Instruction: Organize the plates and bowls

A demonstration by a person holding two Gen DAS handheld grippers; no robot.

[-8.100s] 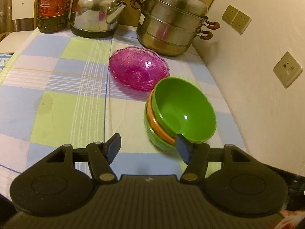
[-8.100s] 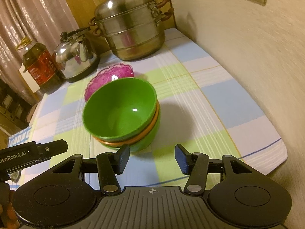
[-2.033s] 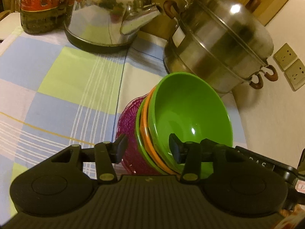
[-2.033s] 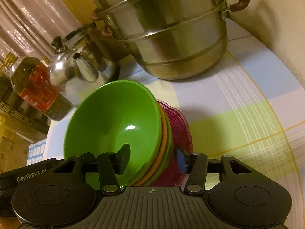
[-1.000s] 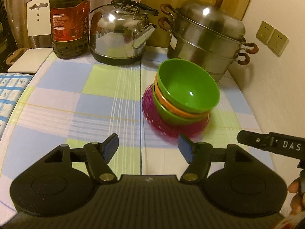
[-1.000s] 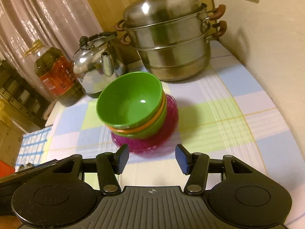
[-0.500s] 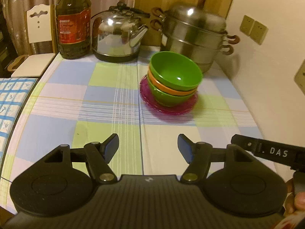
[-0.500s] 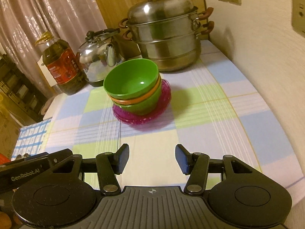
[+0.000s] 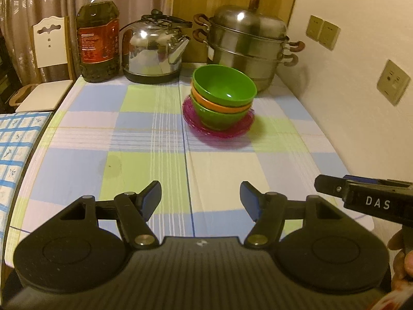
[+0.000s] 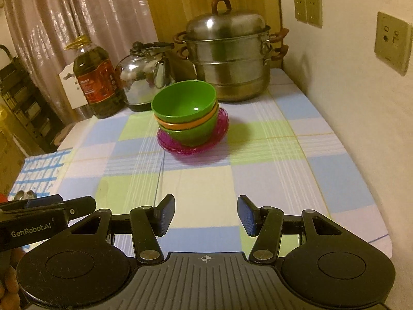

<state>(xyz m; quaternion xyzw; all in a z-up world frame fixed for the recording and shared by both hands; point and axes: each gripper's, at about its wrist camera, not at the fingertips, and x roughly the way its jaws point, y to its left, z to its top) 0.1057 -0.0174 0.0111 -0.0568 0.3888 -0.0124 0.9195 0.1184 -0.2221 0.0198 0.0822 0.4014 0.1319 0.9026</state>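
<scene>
A stack of bowls (image 9: pixel 223 95) (image 10: pixel 186 112), green over orange over green, rests in a pink glass plate (image 9: pixel 219 129) (image 10: pixel 196 147) on the checked tablecloth, toward the back of the table. My left gripper (image 9: pixel 200 199) is open and empty, well short of the stack, near the table's front. My right gripper (image 10: pixel 205 214) is also open and empty, just as far back from the stack. Each view shows the other gripper's body at its side edge.
Behind the stack stand a steel steamer pot (image 9: pixel 247 44) (image 10: pixel 229 56), a steel kettle (image 9: pixel 155 51) (image 10: pixel 144 75) and an oil bottle (image 9: pixel 98 36) (image 10: pixel 96 80). A wall with sockets (image 9: pixel 392 82) runs along the right. A white chair (image 9: pixel 49 44) stands past the left edge.
Both grippers have drawn back from the bowl stack toward the table's front and slightly up; the stack looks smaller and farther. The stack itself rests unmoved on the pink plate.
</scene>
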